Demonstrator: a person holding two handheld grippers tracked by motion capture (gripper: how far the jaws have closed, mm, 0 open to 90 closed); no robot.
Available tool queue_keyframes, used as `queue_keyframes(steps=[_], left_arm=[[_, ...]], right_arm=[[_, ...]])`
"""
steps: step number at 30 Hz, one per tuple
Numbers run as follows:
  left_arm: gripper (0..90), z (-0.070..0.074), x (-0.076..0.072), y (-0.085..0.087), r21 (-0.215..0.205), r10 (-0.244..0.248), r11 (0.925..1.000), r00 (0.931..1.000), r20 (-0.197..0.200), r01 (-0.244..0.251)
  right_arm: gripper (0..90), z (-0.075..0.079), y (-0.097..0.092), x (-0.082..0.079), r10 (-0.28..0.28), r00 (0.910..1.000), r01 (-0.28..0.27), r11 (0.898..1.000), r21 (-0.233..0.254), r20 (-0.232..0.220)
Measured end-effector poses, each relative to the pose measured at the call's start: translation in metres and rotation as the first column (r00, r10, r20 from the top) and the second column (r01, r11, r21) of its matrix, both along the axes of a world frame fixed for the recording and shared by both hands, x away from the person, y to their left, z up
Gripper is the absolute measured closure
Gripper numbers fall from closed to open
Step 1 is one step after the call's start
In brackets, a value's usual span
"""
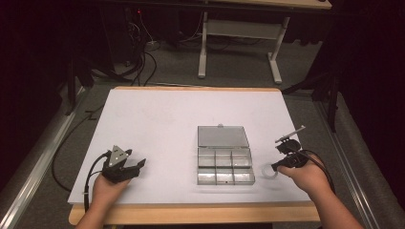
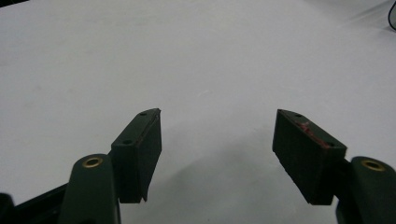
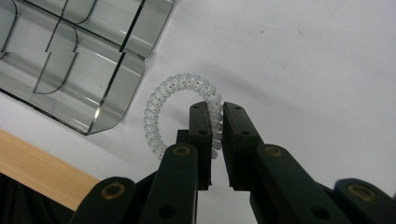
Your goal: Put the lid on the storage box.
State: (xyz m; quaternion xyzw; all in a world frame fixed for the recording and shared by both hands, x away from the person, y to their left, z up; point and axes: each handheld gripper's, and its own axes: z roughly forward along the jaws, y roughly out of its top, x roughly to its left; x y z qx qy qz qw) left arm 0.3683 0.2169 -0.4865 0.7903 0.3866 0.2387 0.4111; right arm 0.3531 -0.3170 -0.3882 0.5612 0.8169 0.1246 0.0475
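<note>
R tongs (image 3: 216, 108) are clamped on the spiral hair tie (image 3: 161, 100), pinching one side of the loop. The rest of the coil hangs out to the far side of the jaws, toward the clear compartment box (image 3: 70, 60). In the high view the tie (image 1: 270, 171) sits just beside the box (image 1: 224, 164), off its near-right corner, w/ the R tongs (image 1: 282, 157) right at it.

Key relation: the box lies to the left of the tie as seen from above, very near, lid folded back and all six compartments open. The near-right compartment is the closest one, so my guess is the next move is a short lift and carry leftward over the box wall.

L tongs (image 2: 217, 140) are apart w/ nothing between them, over bare tabletop (image 2: 210, 60). In the high view the L tongs (image 1: 136, 167) sit well apart from the box, on its left. R hand is clearly nearer.
</note>
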Motion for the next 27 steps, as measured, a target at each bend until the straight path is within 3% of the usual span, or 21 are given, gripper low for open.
queue_keyframes(steps=[10, 27], left_arm=[[33.1, 0.000, -0.001, 0.000, -0.002, -0.001, 1.0000, 1.0000, 0.010, 0.001], [32.9, 0.000, -0.001, 0.000, -0.006, -0.001, 1.0000, 0.9999, 0.011, 0.001]], right_arm=[[83.3, 0.020, 0.005, -0.001, 0.011, 0.9998, -0.011, 1.000, -0.004, 0.015], [83.3, 0.030, 0.017, 0.001, 0.041, 0.9988, -0.041, 0.999, -0.001, 0.028]])
